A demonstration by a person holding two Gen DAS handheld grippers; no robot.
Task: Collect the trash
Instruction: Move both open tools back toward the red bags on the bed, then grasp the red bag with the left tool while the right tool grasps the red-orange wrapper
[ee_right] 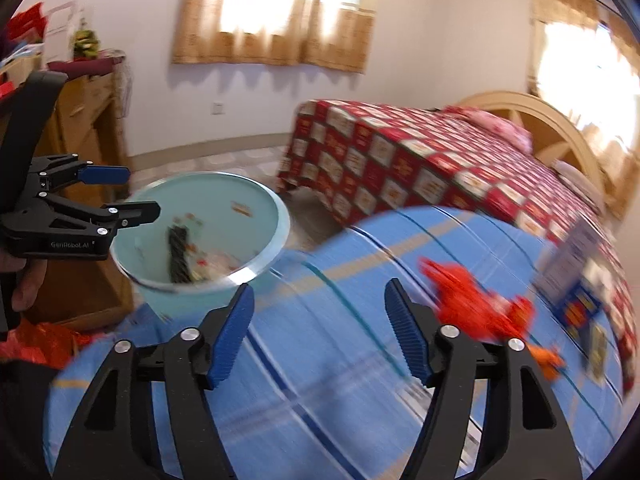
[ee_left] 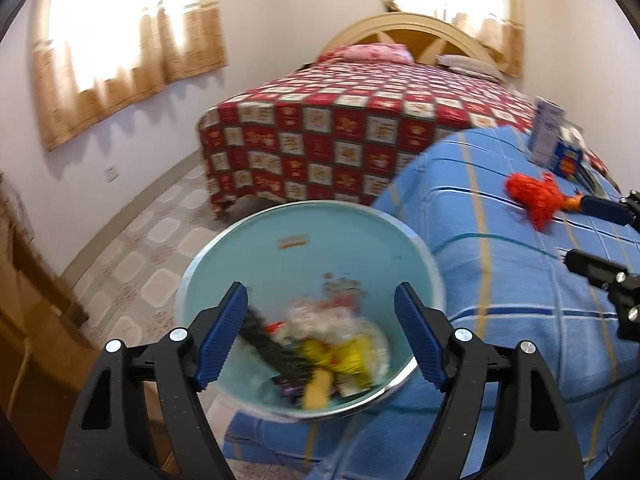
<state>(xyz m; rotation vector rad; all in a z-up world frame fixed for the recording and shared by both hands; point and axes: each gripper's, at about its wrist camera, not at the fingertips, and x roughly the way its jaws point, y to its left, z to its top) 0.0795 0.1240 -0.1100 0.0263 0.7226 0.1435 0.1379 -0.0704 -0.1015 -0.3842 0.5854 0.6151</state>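
1. Closest to us, our left gripper (ee_left: pixel 320 336) hangs right over the pale blue trash bin (ee_left: pixel 360 236). Jaws spread wide, nothing between the pads, not touching anything.
2. Our right gripper (ee_right: pixel 320 336) is over the blue plaid bedspread (ee_right: pixel 312 400). Also wide open and empty, with just cloth showing in the gap.
3. Progress-wise: the bin sits at the edge of that blue bed and already has a decent pile in it. There's a yellow wrapper (ee_left: pixel 352 356), a dark comb-like strip (ee_left: pixel 276 344) and some crumpled clear plastic, all a bit blurry. So we reckon part of the job is done.
4. Further along the bedspread there's still stuff left: an orange-red fuzzy thing (ee_left: pixel 536 196), beside the right gripper, not in it.
5. Past that, a small white-and-blue carton (ee_left: pixel 546 136) and a blue packet (ee_left: pixel 568 164) stand near the bed's far edge. Those look like the next pickups, though we can't tell for sure they're trash.
6. Way back, the red checkered bed (ee_left: pixel 340 136) looks clear of litter.
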